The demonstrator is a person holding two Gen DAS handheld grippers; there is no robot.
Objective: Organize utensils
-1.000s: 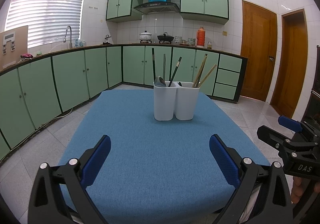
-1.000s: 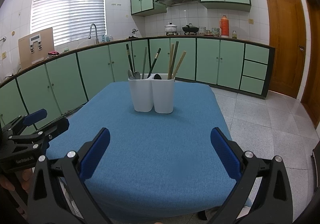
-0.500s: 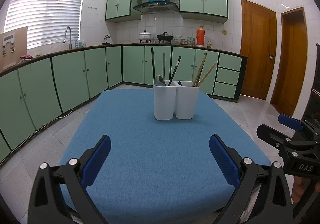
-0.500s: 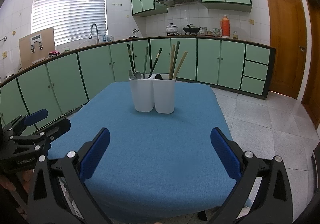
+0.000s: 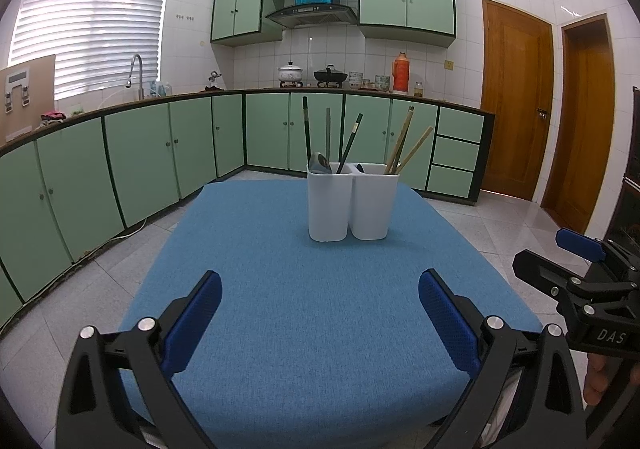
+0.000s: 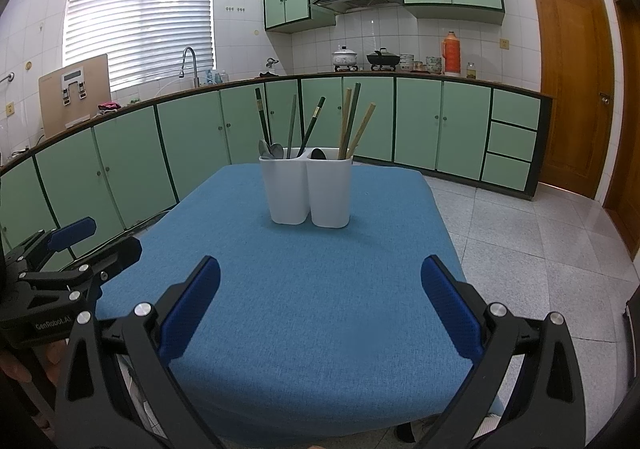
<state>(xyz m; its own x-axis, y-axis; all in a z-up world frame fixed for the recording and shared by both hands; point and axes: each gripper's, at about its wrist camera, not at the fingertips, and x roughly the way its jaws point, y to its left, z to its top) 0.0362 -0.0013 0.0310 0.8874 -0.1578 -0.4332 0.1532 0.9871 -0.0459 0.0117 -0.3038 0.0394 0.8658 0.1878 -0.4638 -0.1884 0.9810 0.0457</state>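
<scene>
Item: white holder, two compartments, chopsticks and spoons inside, on blue surface.
My left gripper and right gripper gape wide, empty; nothing between them and holder.

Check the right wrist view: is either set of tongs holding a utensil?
No, the right tongs and left tongs are both open and empty above the blue table.

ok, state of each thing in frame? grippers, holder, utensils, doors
left gripper: open, empty, above the near table edge
right gripper: open, empty
white utensil holder: upright on the blue table, two compartments
chopsticks: standing in the holder, leaning
spoons: bowls up, left compartment
wooden door: closed
cabinet doors: closed
</scene>
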